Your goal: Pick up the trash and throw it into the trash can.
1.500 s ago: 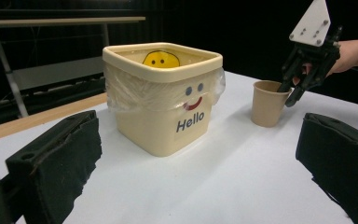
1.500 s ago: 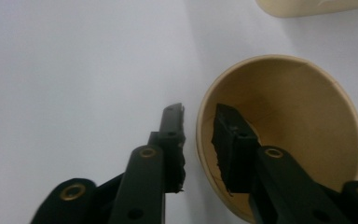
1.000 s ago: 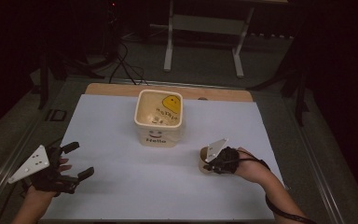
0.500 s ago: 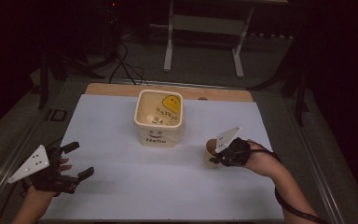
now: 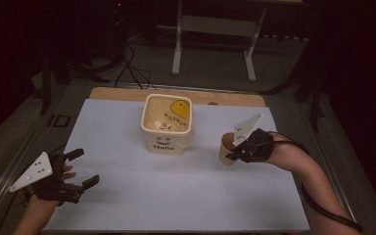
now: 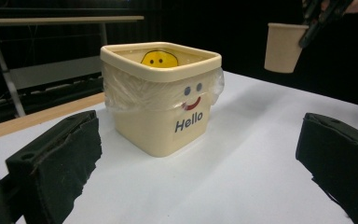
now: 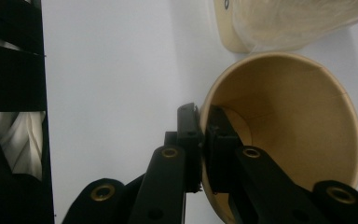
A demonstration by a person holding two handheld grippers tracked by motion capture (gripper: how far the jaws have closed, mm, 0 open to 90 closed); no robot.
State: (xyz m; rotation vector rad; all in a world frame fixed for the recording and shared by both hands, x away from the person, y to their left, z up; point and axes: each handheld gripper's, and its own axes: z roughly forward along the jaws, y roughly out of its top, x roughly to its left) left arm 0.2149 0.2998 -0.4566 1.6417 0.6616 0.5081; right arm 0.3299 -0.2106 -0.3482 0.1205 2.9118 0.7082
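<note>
Paper cup [image 5: 226,149] is gripped by the right gripper [image 5: 235,151]: its jaws are pinched on the cup wall, one inside and one outside, and the cup is upright, lifted above the white table [image 5: 176,196], right of the cream tub [image 5: 167,125]. The tub has a plastic liner, a smiley face and the word "Hello". The left gripper [image 5: 83,169] rests at the near left with jaws spread wide, grasping nothing.
</note>
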